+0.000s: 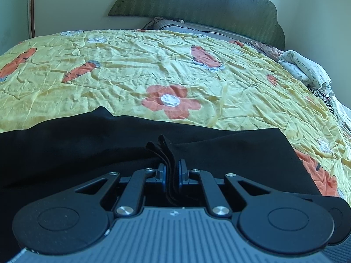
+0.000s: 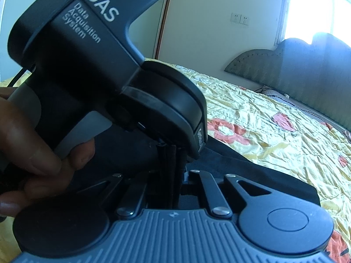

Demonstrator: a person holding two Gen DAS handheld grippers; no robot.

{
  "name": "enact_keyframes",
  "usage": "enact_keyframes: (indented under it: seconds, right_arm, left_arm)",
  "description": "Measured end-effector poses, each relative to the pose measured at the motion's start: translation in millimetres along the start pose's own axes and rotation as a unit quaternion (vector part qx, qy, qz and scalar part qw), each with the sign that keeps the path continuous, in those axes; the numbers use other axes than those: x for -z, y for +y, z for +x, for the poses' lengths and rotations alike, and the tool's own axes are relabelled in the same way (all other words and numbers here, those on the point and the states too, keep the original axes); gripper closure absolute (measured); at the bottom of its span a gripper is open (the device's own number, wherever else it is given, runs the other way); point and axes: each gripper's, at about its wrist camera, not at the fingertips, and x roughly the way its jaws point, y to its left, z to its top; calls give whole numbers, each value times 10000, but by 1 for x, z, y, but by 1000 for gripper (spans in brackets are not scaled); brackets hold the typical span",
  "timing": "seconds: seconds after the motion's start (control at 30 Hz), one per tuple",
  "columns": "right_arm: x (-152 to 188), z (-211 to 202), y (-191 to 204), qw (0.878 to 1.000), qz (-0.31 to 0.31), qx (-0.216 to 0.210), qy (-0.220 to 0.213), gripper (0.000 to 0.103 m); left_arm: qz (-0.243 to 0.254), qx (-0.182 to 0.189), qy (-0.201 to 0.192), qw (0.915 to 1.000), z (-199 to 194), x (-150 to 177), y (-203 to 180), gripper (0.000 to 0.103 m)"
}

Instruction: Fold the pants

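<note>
A wide bed [image 1: 197, 65] filled the room, spread with a crinkled yellow quilt [image 1: 122, 65] of orange flowers. A scalloped dark headboard [image 1: 208, 4] stood against the pale wall [image 2: 197, 32], which carried two sockets [image 2: 240, 19]. Daylight glared through the window [image 2: 318, 6].

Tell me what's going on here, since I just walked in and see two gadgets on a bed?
A person is folding black pants on a bed covered by a yellow flowered quilt. Each hand holds a two-finger gripper. The left gripper is shut on several stacked layers of the fabric's edge. The right gripper sits close beside it, also shut on dark fabric, with the person's hand visible on the left tool's handle. The pants lie partly flat near the quilt's edge, with the gripped edge lifted.
</note>
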Motion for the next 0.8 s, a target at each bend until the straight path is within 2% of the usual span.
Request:
enact_keyframes:
  seconds: [0.8]
  right_arm:
    - [-11, 6, 1, 9999, 85, 5, 95, 96]
  left_arm:
    - [-158, 22, 67, 9999, 1, 1, 9, 90]
